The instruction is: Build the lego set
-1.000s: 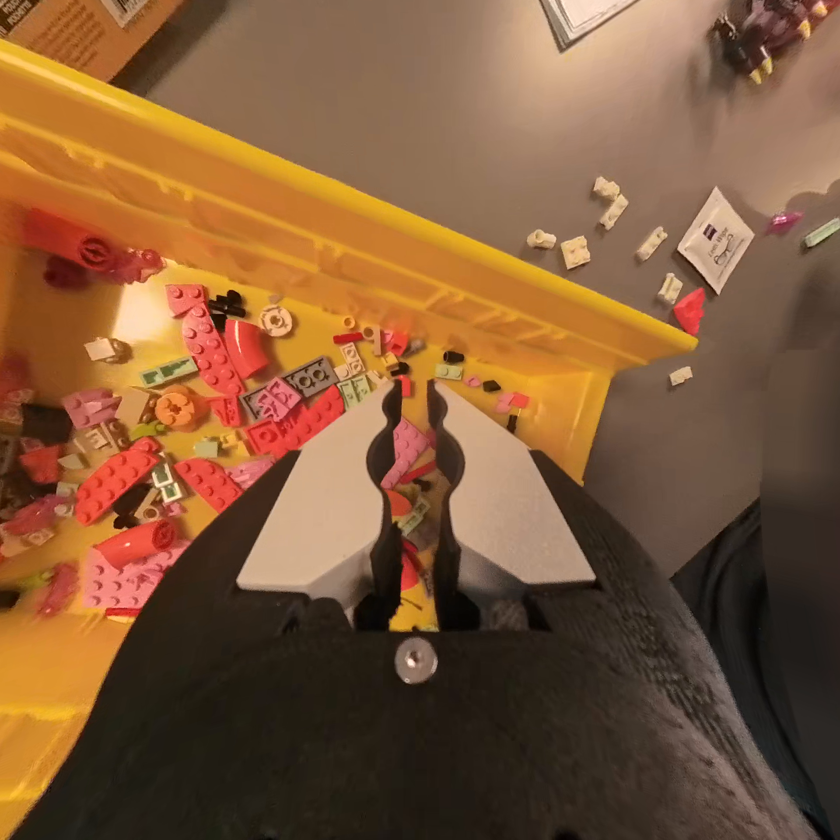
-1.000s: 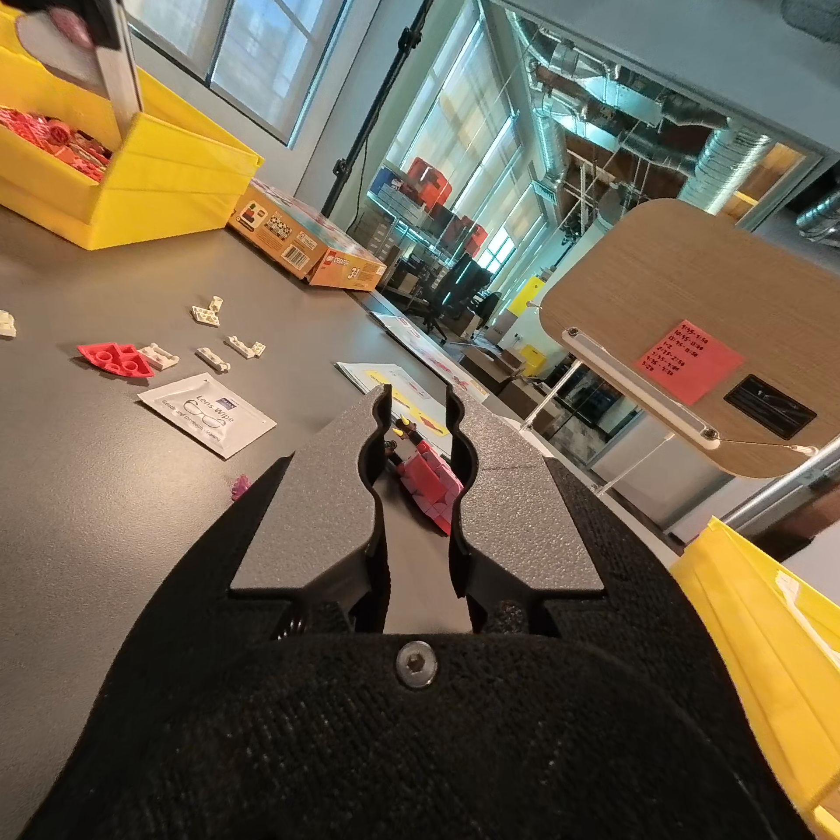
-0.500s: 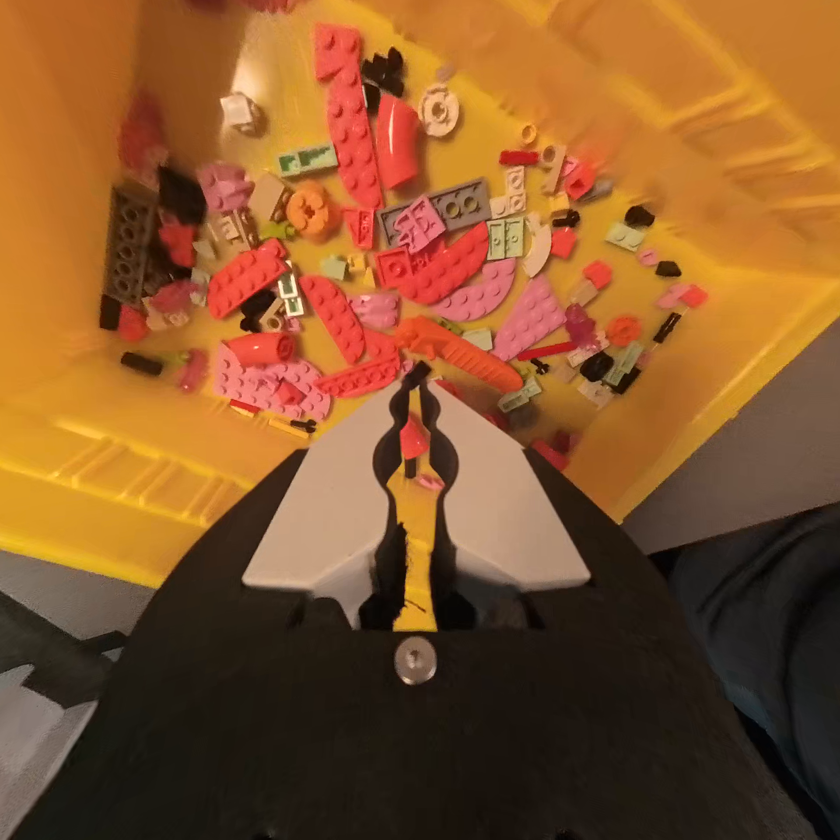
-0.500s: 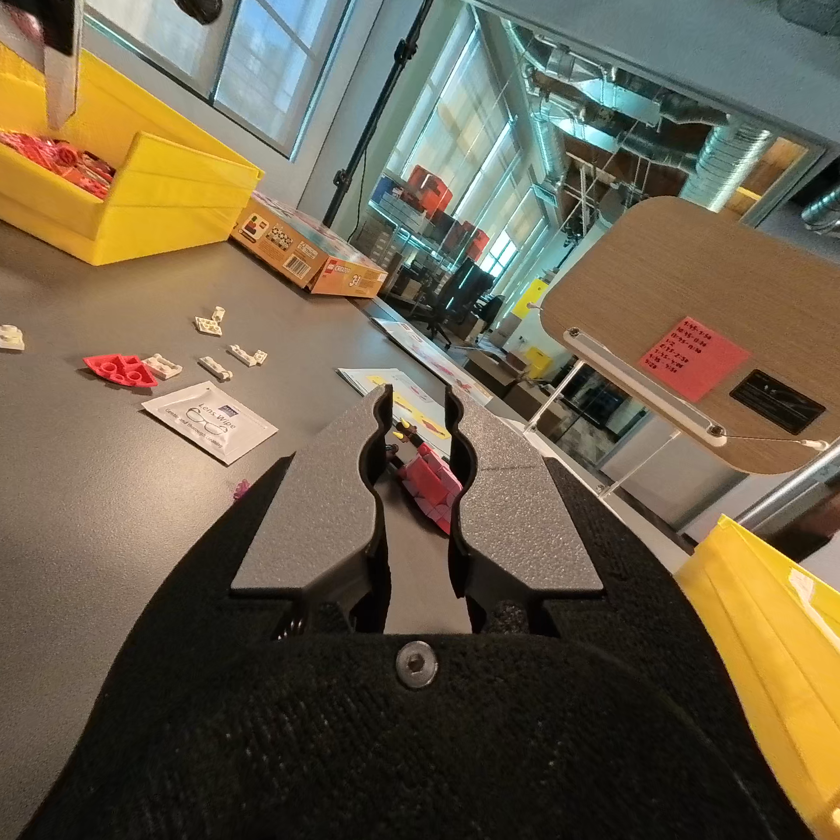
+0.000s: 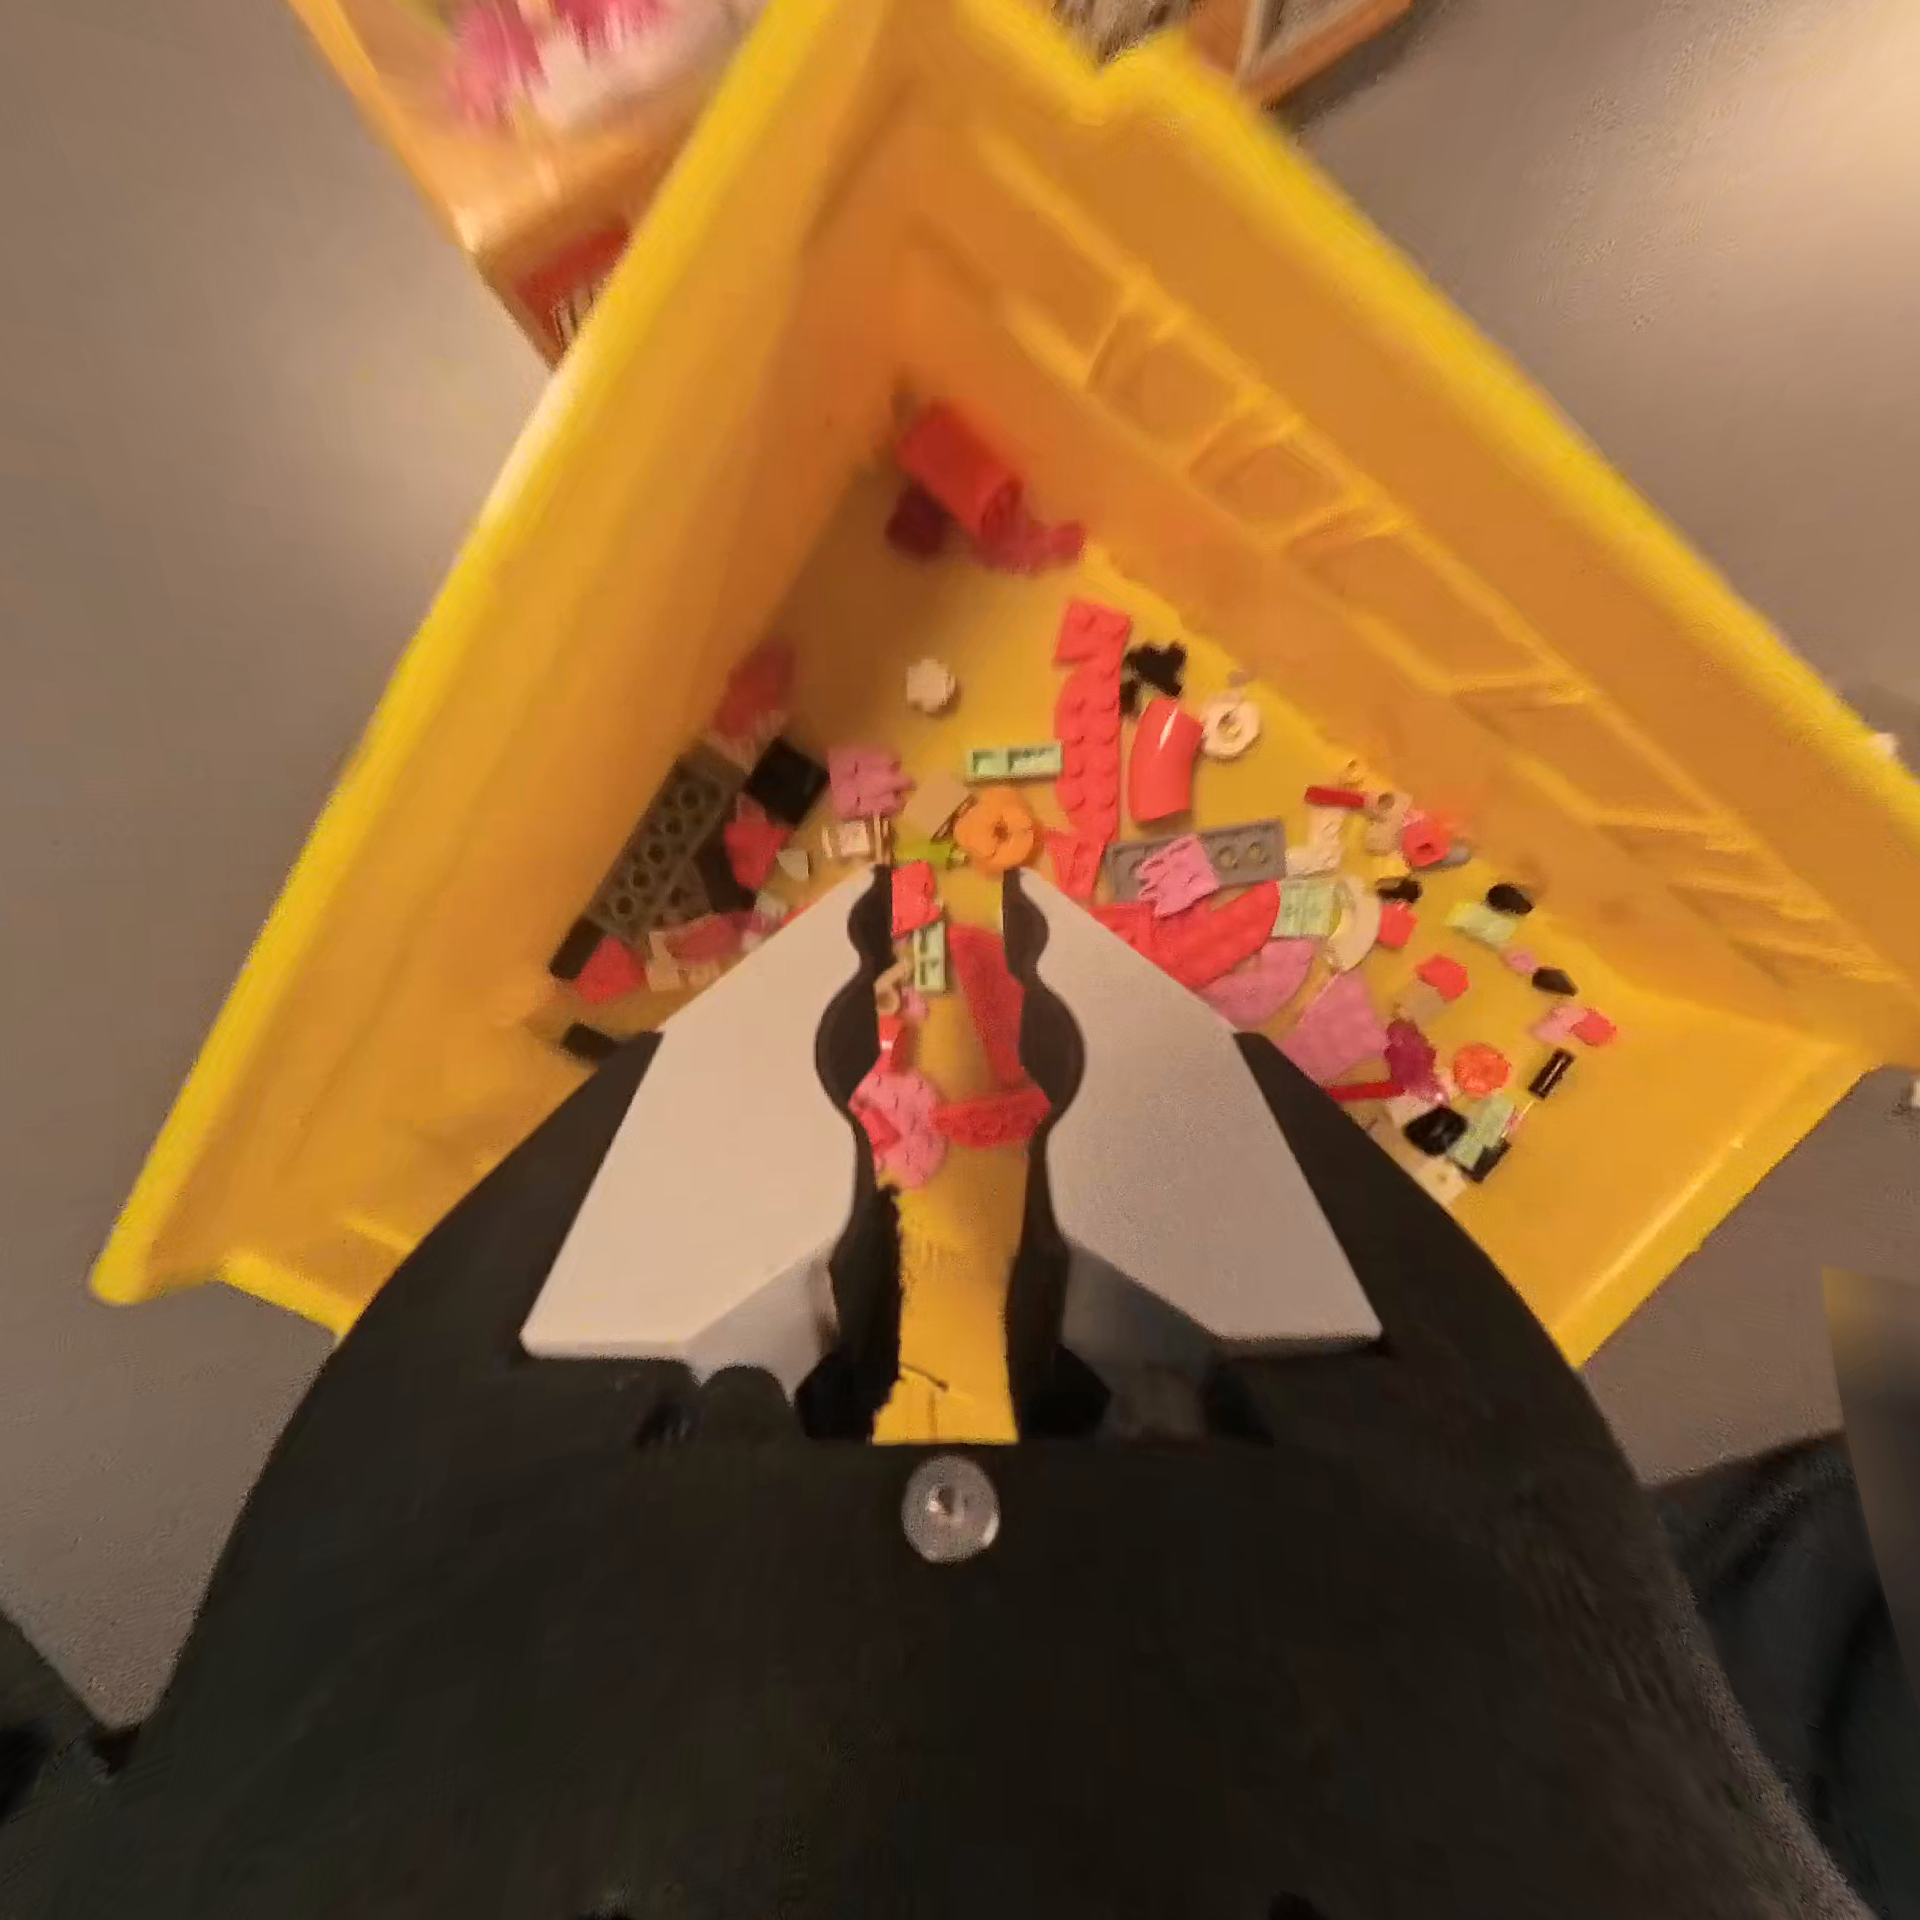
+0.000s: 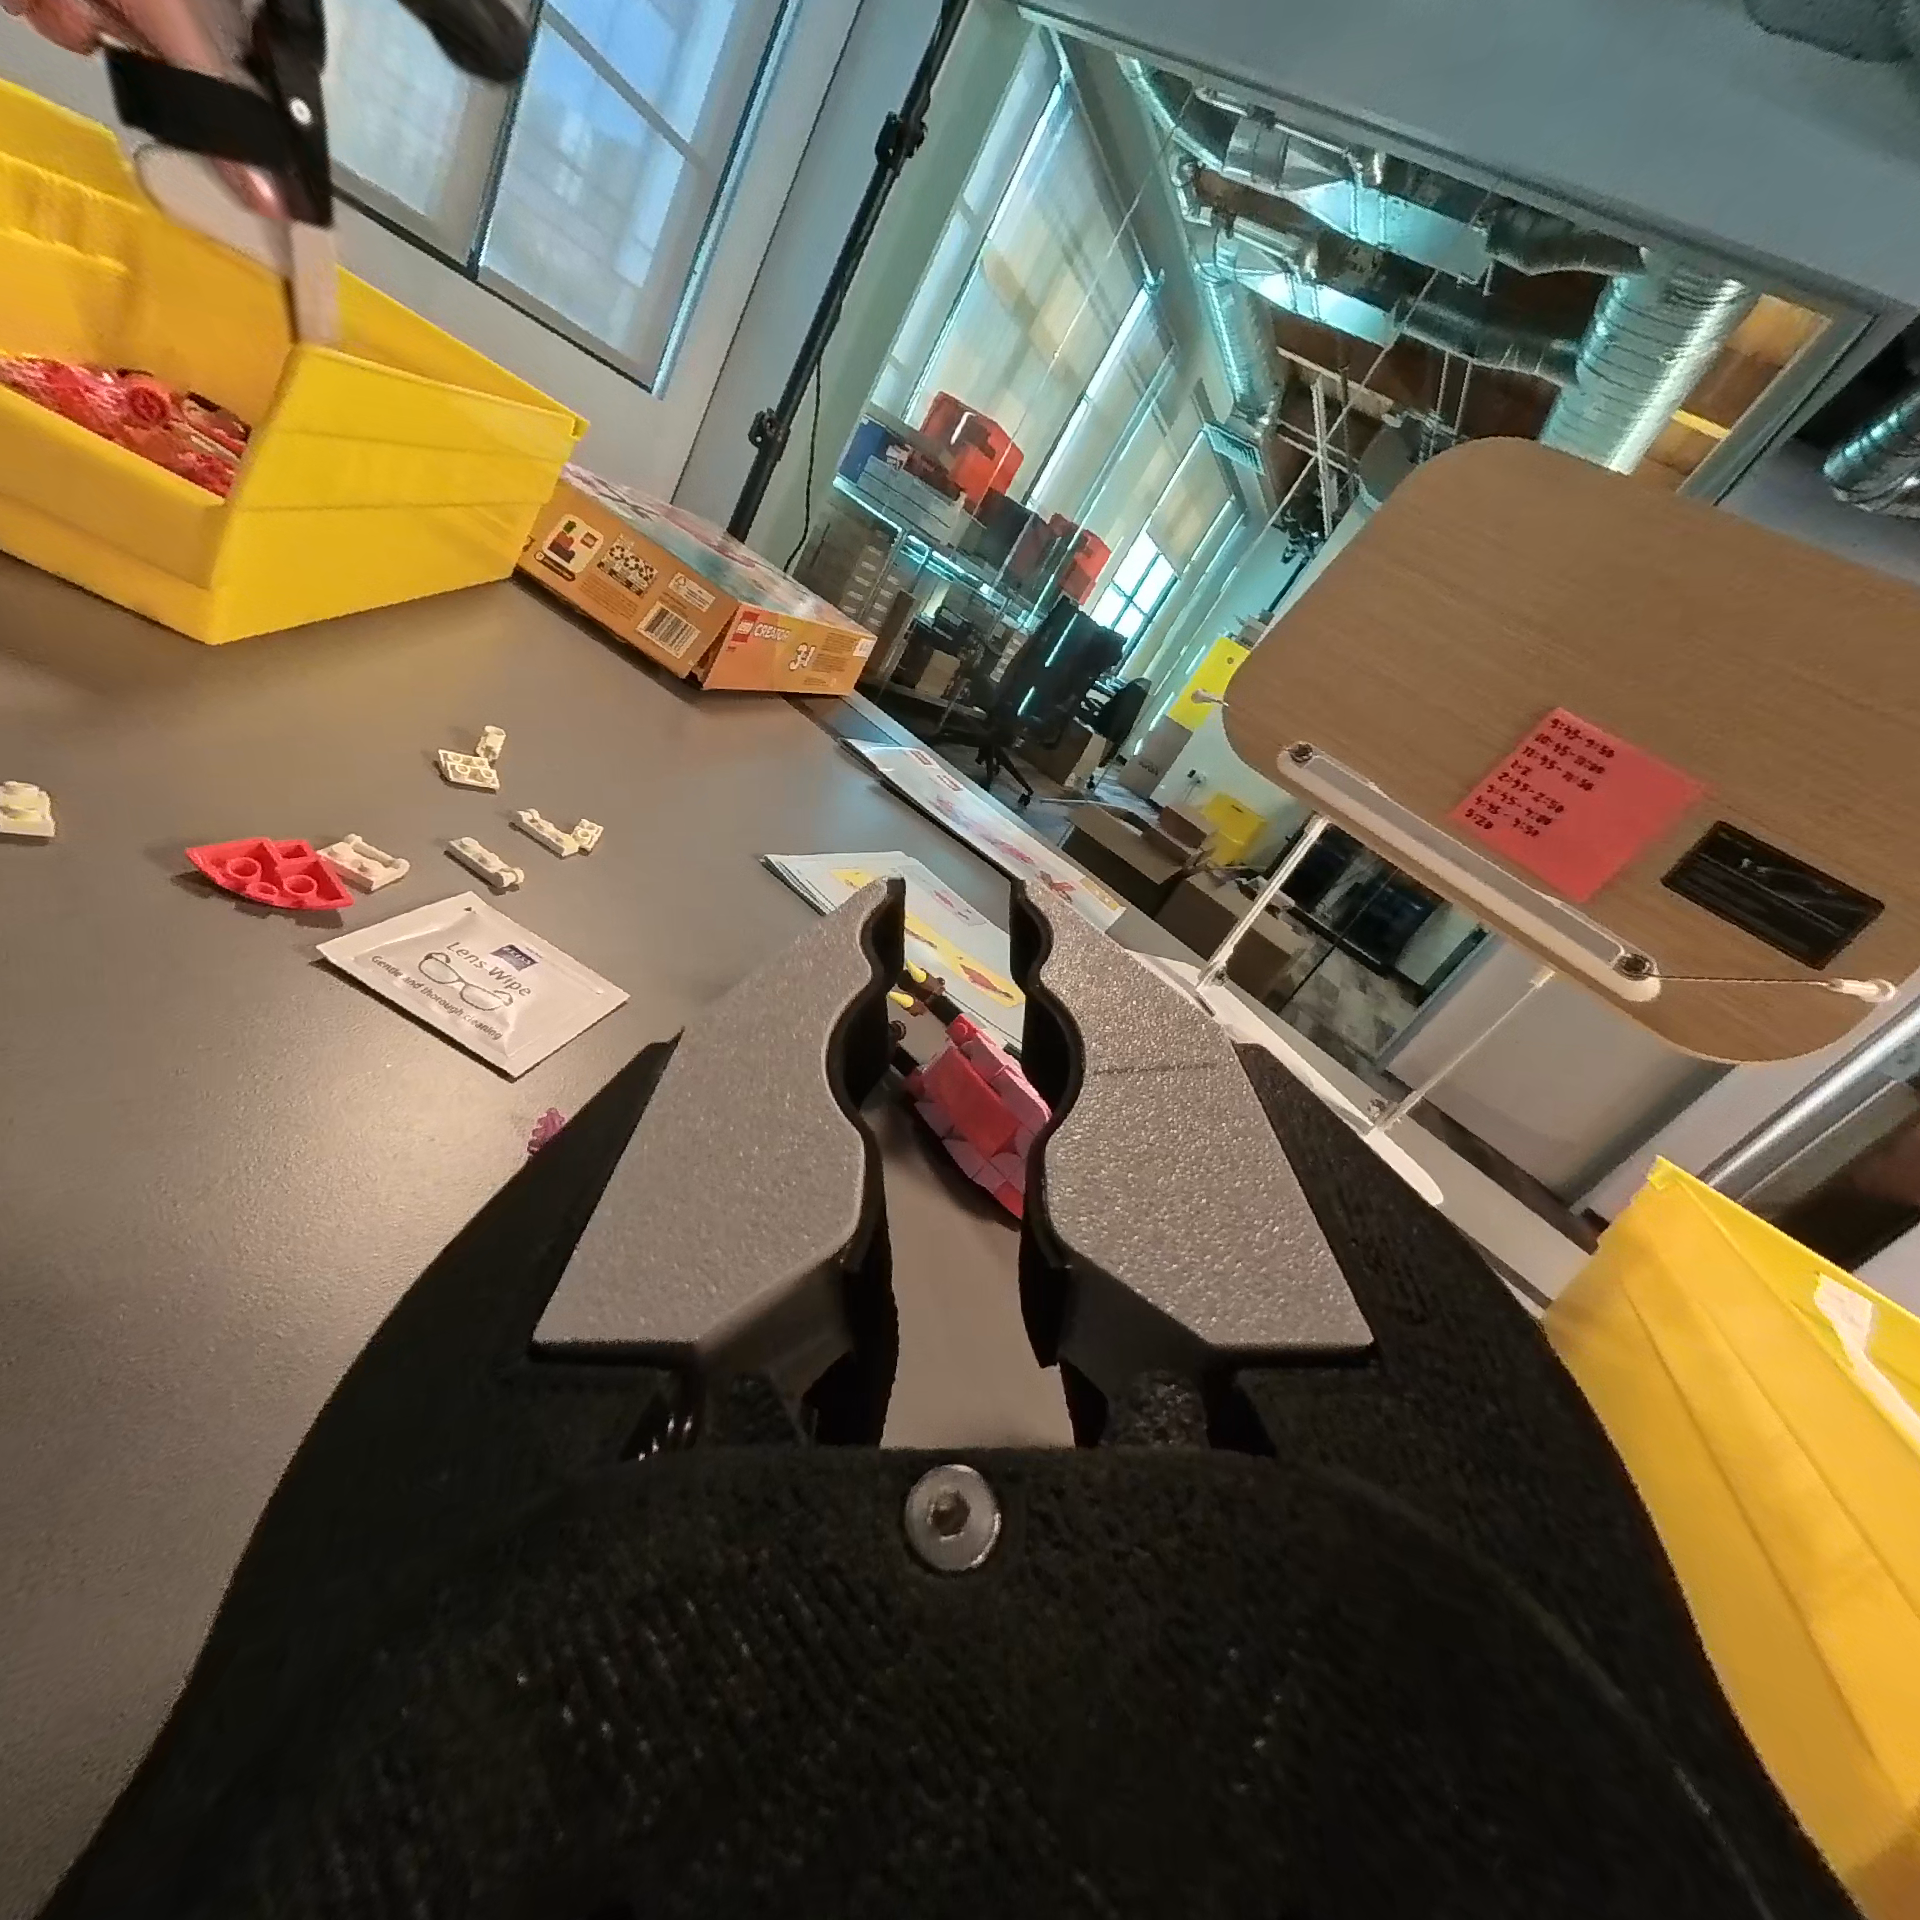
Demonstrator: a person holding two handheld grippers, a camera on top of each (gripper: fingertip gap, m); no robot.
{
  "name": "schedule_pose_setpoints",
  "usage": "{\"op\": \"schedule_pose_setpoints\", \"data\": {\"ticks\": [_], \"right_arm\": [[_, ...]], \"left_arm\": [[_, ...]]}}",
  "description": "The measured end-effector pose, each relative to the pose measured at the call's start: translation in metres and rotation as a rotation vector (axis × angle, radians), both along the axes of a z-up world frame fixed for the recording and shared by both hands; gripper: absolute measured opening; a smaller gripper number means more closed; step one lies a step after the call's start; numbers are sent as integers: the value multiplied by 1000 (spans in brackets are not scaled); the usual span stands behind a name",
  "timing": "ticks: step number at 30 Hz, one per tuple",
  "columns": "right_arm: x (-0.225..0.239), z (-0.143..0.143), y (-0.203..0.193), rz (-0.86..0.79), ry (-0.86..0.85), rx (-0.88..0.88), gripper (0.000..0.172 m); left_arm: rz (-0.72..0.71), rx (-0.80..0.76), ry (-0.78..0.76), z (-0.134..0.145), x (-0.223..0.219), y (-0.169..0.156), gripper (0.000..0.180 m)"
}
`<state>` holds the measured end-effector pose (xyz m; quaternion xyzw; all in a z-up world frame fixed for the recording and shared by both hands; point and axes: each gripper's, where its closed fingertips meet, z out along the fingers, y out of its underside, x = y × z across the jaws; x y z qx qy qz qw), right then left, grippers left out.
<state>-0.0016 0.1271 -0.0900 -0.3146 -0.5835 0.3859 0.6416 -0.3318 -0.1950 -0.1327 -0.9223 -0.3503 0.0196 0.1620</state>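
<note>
My left gripper (image 5: 945, 883) hangs over a yellow bin (image 5: 1143, 312) full of red, pink, black and grey bricks. Its jaws stand apart. A small red piece (image 5: 914, 899) shows beside the left fingertip, and nothing is pressed between the pads. The picture is blurred. The left gripper also shows in the right wrist view (image 6: 260, 156), above that bin (image 6: 364, 499). My right gripper (image 6: 956, 894) lies low over the grey table. Its jaws are apart around a red and pink brick model (image 6: 977, 1101), with a dark gap at the left pad.
On the table lie a red wedge plate (image 6: 265, 875), small white pieces (image 6: 473, 764), a white wipe sachet (image 6: 473, 982), an orange box (image 6: 696, 613) and a booklet (image 6: 831, 883). A second yellow bin (image 6: 1766, 1455) stands close on the right, under a wooden panel (image 6: 1610, 623). About 45 centimeters separates my left fingertips from my right.
The left jaws were nearly together half a second ago and now stand apart, and the left view has swung across the bin. The right jaws have narrowed slightly; the right gripper has barely moved.
</note>
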Motion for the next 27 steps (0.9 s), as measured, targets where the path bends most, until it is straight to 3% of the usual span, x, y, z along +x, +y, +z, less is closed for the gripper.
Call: {"op": "schedule_pose_setpoints", "data": {"ticks": [4,6,9,15,17,20,23,27], "right_arm": [[-1,0,0,1,-1,-7,18],[-1,-1,0,3,-4,-12,17],[-1,-1,0,6,-5,-10,16],[-2,-2,-2,6,-9,2,15],[-2,-2,-2,7,-9,1,15],[-1,-1,-2,9,-8,-1,15],[-1,-1,-2,10,-8,-1,15],[-1,-1,-2,12,-8,-2,15]], "left_arm": [[54,-214,-159,-27,13,-31,6],[64,-299,-129,-32,8,-42,2],[77,-332,-54,-31,-7,-47,0],[88,-434,-185,-45,9,-61,0],[72,-411,-215,-43,15,-56,0],[25,-202,-317,-40,31,-23,0],[79,-259,-169,-37,5,-35,0],[100,-291,-212,-44,9,-42,10]]}}
